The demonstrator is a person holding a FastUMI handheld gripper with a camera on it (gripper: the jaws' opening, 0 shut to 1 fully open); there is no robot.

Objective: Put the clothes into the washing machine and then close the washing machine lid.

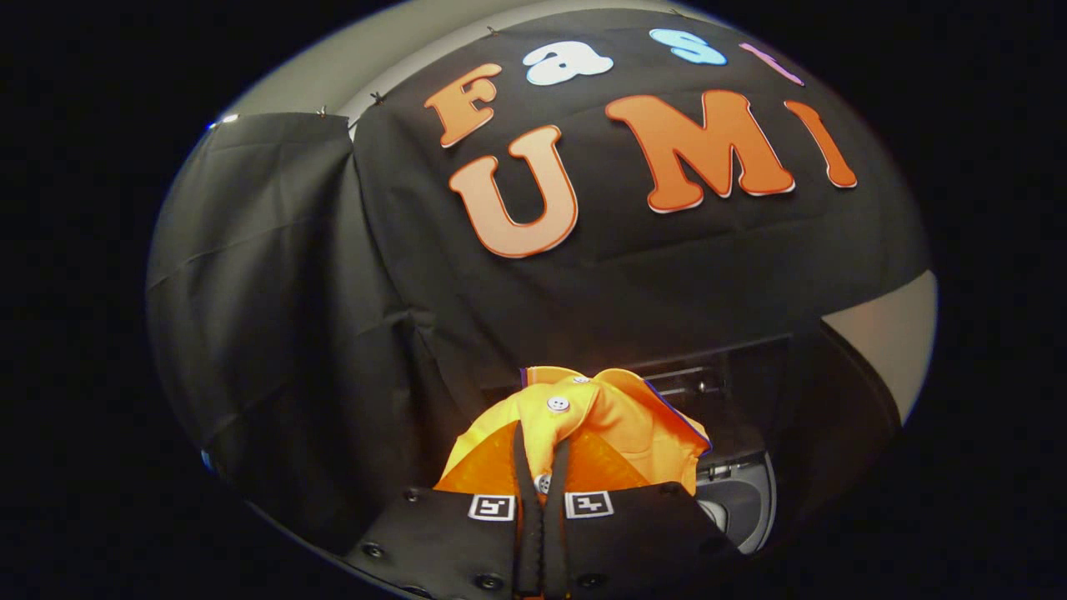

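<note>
A yellow-orange buttoned garment [617, 417] hangs bunched up from my gripper [540, 454], whose two fingers are pressed together on a fold of the cloth next to a white button [558, 404]. The garment is lifted off any surface and covers most of what lies ahead of the fingers. Just beyond and to the right of the garment I see a grey curved part of the washing machine [738, 500], with its dark raised lid [717, 392] standing behind the cloth. The drum opening is hidden by the garment.
The booth's black cloth wall [275, 317] rises close behind the machine and wraps round to the left. A pale wall patch [888, 342] shows to the right of the machine.
</note>
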